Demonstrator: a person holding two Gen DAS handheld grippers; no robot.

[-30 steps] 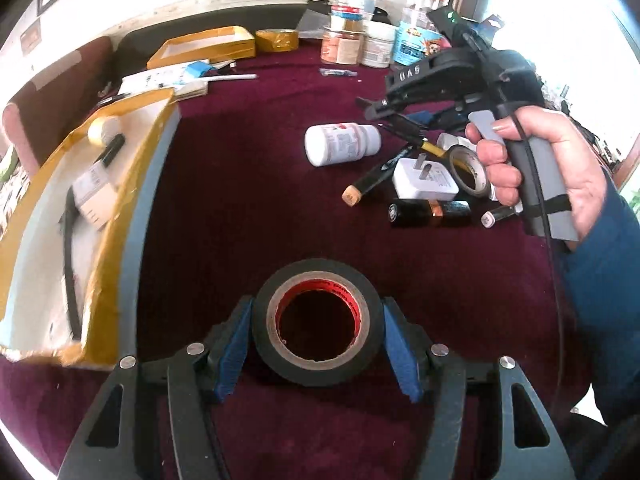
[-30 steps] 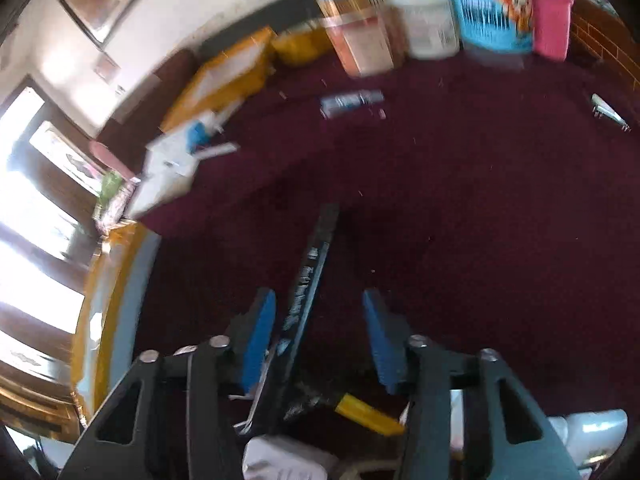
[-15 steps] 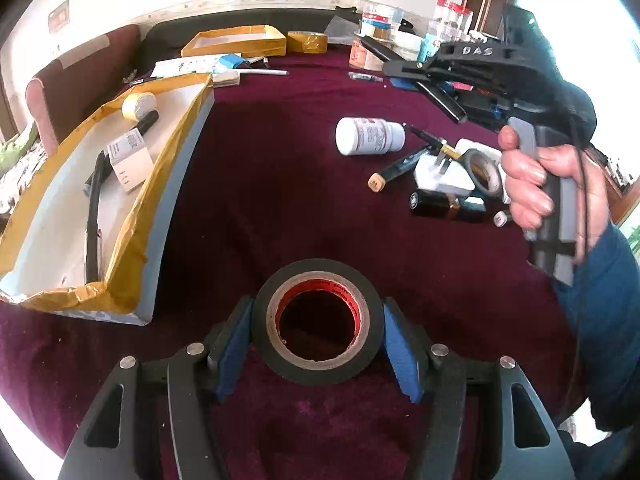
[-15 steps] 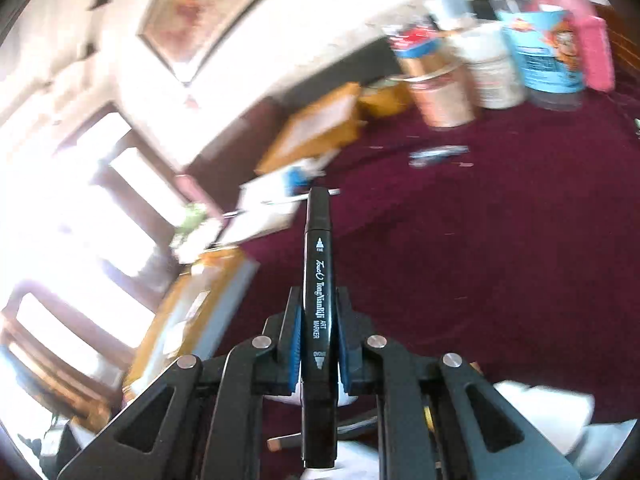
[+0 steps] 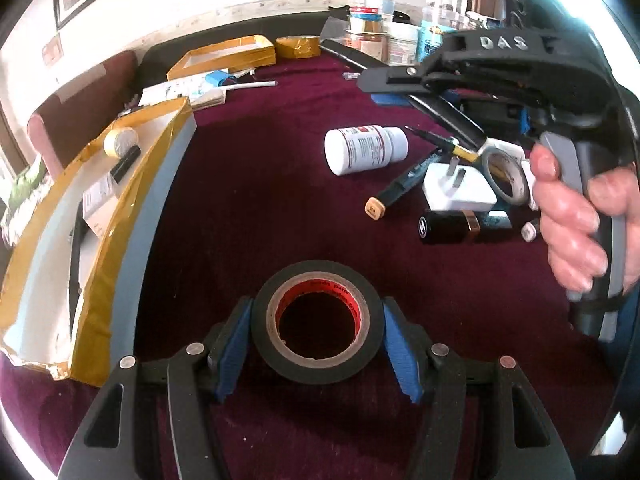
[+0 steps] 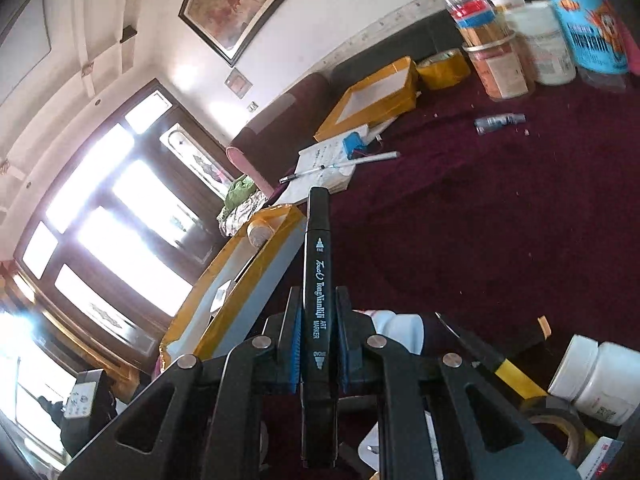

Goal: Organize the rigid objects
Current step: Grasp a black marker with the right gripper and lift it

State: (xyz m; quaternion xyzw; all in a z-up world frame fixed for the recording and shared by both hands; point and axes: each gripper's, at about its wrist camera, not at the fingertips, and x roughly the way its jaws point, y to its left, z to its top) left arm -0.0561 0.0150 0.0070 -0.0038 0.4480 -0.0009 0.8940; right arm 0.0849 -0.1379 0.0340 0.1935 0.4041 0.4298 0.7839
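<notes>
My left gripper (image 5: 316,344) is shut on a black tape roll (image 5: 316,320) with a red core, held above the maroon table (image 5: 248,208). My right gripper (image 6: 318,332) is shut on a black art marker (image 6: 317,280), lifted above the table; it also shows in the left wrist view (image 5: 400,80) at upper right, held by a hand. An open box with yellow taped edges (image 5: 120,208) lies at the left, holding a small tape roll and other items. Loose items remain at centre right: a white bottle (image 5: 366,150), a white plug (image 5: 460,190), a marker (image 5: 400,188).
Jars and containers (image 5: 400,36) stand at the table's far edge. A second yellow-edged box (image 5: 224,56), a yellow tape roll (image 5: 298,46), a notepad and pen (image 5: 248,86) lie at the back. A chair stands beyond the far left.
My right gripper closed on the black marker and lifted it off the table, swinging up and toward the left. My left gripper kept its hold on the tape roll and drew back slightly.
</notes>
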